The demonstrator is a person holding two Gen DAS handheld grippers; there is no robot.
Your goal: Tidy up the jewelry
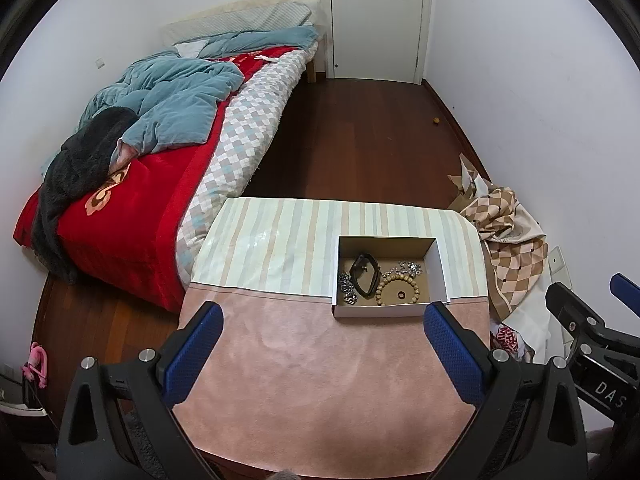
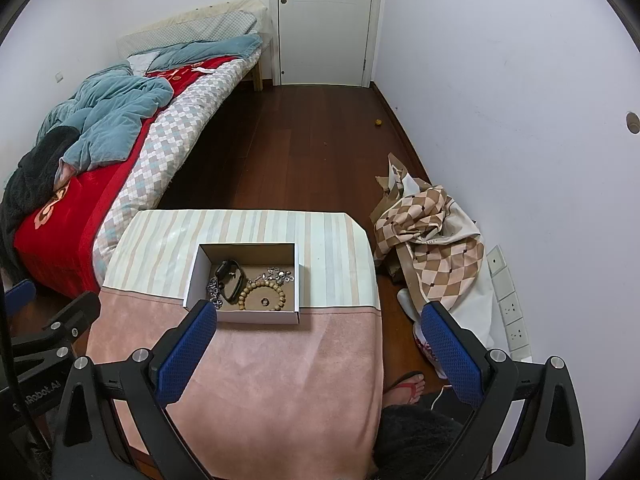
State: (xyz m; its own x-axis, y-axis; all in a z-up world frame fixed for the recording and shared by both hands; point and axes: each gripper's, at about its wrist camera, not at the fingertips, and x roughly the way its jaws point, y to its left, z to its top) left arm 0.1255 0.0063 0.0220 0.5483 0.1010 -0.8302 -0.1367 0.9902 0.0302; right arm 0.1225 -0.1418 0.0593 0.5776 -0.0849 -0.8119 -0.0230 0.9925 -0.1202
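Blue-padded fingers point(image 1: 452, 356) of the left gripper point(image 1: 322, 354) are seen nearest the lens, spread wide with nothing held between them, above the pink cloth of the table point(image 1: 320, 380). On the black body of the other gripper, at the right edge of the left wrist view, the letters "DAS" are read. On the left gripper's body, seen in the right wrist view, the words "Robot AI" are made out, with an unreadable start.

The right gripper point(image 2: 318, 352) is likewise held wide open and empty; its left finger point(image 2: 184, 352) is seen over the near left corner of the white cardboard box point(image 2: 192, 280), though contact cannot be judged.

The box is set on the table where the pink cloth meets the striped cloth point(image 2: 240, 224). Inside it are gathered a wooden bead bracelet point(image 2: 262, 300) encircling a small dark ring point(image 2: 264, 301), a black band point(image 2: 230, 280), a silver chain point(image 2: 214, 292) and a silver charm bracelet point(image 2: 278, 274).

A bed point(image 1: 120, 208) is seen at left and a white door point(image 1: 376, 20) beyond.
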